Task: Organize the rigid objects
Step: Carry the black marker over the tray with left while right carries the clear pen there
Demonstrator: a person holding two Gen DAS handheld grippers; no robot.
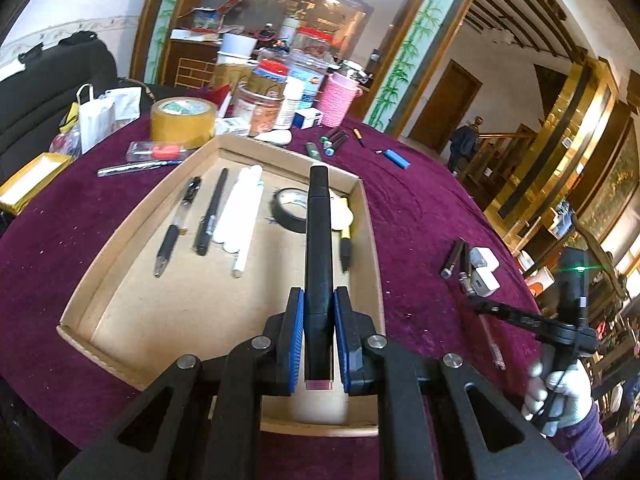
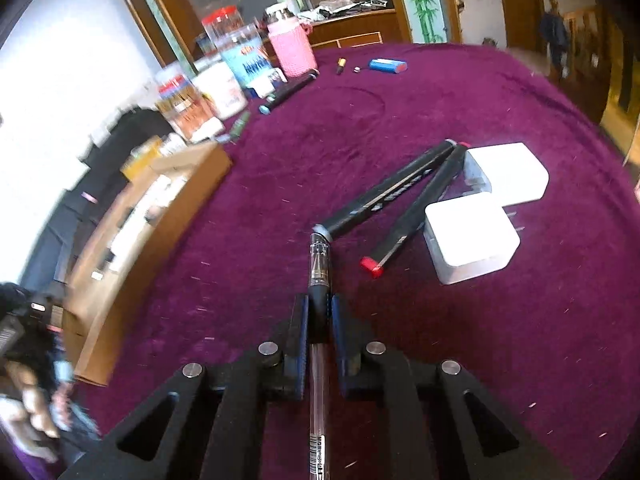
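My left gripper point(image 1: 319, 300) is shut on a black marker point(image 1: 318, 232) and holds it over the right side of a shallow cardboard tray point(image 1: 100, 264). In the tray lie two black pens point(image 1: 210, 216), white chalk sticks point(image 1: 242, 212), a black tape roll point(image 1: 290, 210) and a yellow-black pen point(image 1: 345, 246). My right gripper point(image 2: 319, 308) is shut on a clear gel pen point(image 2: 319, 264), just above the purple cloth. Two black markers point(image 2: 394, 192) and two white chargers point(image 2: 470, 236) lie just ahead of it. The right gripper also shows in the left wrist view point(image 1: 480, 306).
The round table has a purple cloth point(image 2: 400, 320). At its far side stand jars, a pink cup point(image 1: 338, 100), a brown tape roll point(image 1: 182, 122) and a white bag point(image 1: 98, 116). Small markers and a blue battery point(image 2: 387, 65) lie beyond the tray.
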